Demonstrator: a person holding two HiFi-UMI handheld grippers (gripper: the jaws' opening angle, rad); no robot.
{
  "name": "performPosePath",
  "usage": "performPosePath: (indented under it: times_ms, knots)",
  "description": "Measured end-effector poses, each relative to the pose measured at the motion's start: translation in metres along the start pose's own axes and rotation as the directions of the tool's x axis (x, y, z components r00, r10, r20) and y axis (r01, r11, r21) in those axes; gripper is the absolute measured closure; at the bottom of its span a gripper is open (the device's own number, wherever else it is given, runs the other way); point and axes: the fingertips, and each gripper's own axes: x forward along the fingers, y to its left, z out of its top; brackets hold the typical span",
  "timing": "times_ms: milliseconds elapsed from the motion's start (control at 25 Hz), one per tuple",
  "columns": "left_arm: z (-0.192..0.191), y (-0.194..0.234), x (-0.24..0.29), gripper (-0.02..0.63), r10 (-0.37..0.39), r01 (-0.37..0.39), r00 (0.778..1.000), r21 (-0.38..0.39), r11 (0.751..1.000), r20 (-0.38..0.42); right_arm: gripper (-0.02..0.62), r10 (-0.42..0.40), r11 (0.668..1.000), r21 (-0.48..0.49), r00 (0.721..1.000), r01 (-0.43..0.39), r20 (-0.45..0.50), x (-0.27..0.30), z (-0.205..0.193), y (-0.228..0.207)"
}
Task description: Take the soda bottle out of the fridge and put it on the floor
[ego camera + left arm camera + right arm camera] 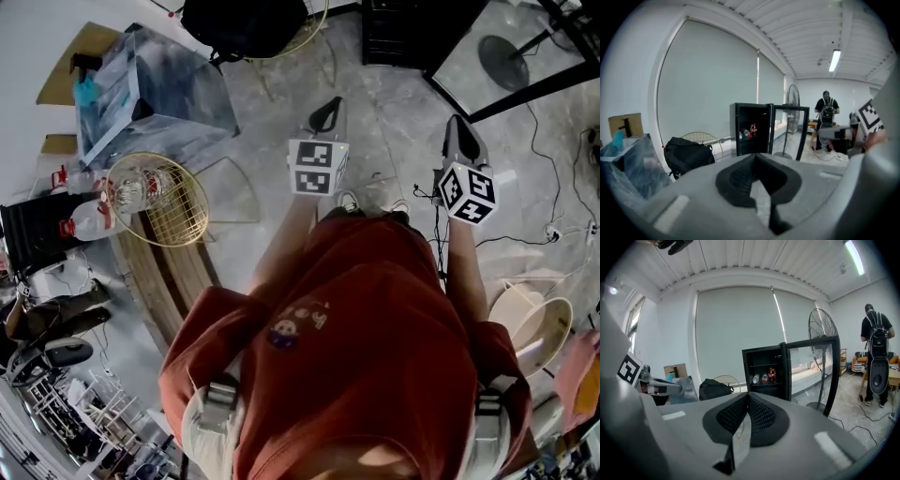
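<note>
Both grippers point toward the fridge (761, 354), well apart from it. The left gripper (754, 158) has its jaws together with nothing between them — the right gripper (747, 397) likewise. The soda bottle (772, 373) (dark, red label) stands upright on a shelf inside, beside two pale bottles (756, 379); the glass door (811, 369) hangs open.

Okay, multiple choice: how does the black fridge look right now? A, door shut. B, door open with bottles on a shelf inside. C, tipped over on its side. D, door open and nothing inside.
B: in the right gripper view the fridge stands upright with its glass door swung open, and bottles sit on a shelf inside.
</note>
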Motion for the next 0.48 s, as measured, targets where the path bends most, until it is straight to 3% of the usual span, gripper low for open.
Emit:
performPosePath:
  times_ms: [240,480]
  knots:
    - [-0.012,0.032,-0.016,0.606,0.007,-0.007,1.000,-0.013,1.000,0.004,0.595,0.007,1.000,0.005,1.000,-0.007,-0.016,0.010,-0.010,0.035]
    - [-0.030,0.060,-0.040,0.606,0.014,-0.014,1.000,-0.011,1.000,-0.001,0.595,-0.021,1.000,0.005,0.999,0.020,0.036,0.013,-0.008,0.060]
